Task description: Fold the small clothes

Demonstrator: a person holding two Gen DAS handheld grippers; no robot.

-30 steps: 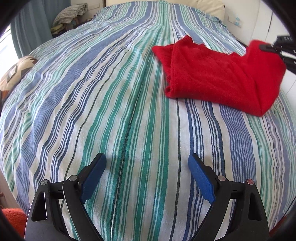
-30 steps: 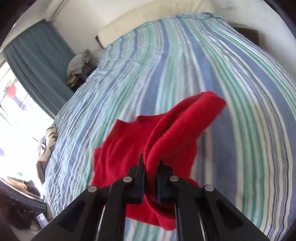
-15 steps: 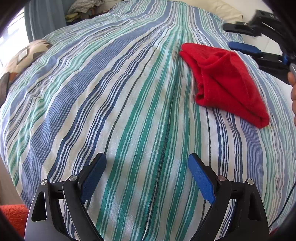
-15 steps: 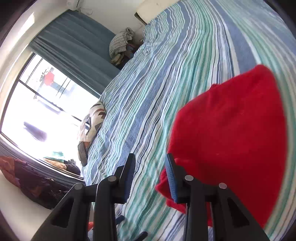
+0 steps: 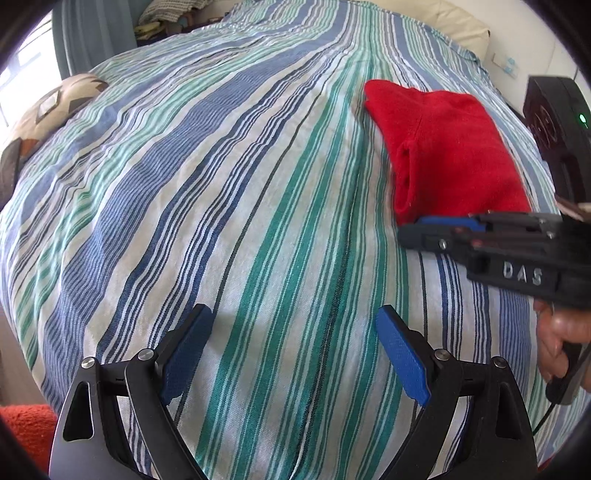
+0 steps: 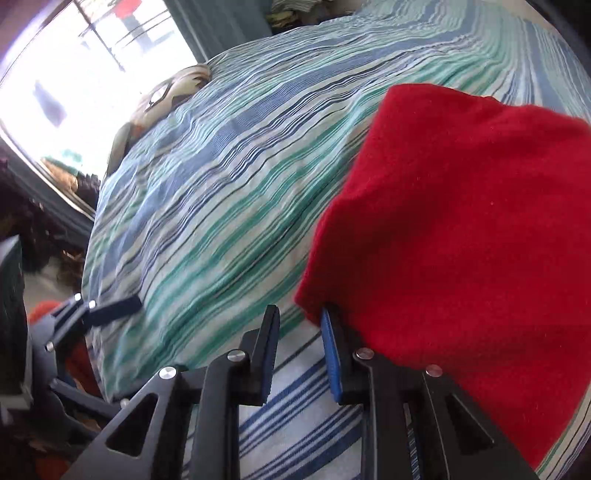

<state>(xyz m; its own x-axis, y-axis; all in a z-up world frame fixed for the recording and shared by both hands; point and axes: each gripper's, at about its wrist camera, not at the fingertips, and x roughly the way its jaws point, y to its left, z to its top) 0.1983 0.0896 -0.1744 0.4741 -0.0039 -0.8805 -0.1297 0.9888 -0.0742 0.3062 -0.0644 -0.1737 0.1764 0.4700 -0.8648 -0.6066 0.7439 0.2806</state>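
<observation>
A red garment [image 5: 450, 147] lies folded on the striped bedspread [image 5: 221, 184], right of centre in the left wrist view. My right gripper [image 6: 299, 314] sits low at the garment's [image 6: 461, 229] near corner. Its jaws are closing, with a narrow gap that shows only bedspread; the red cloth lies against the outside of the right finger. From the left wrist view the right gripper [image 5: 417, 229] reaches in from the right, held by a hand [image 5: 561, 339]. My left gripper [image 5: 293, 314] hovers wide open over bare bedspread, well to the left of the garment.
A patterned cushion [image 5: 48, 110] lies at the bed's left edge beside a bright window [image 6: 92, 55]. A pile of clothes [image 5: 166, 14] sits beyond the far corner. An orange rug [image 5: 26, 424] shows on the floor at lower left. My left gripper [image 6: 110, 308] shows at the right wrist view's left.
My right gripper let go of the lifted red cloth, which now lies folded over. The gripper dropped to the garment's near corner. The left gripper shifted and rolled a little, still open.
</observation>
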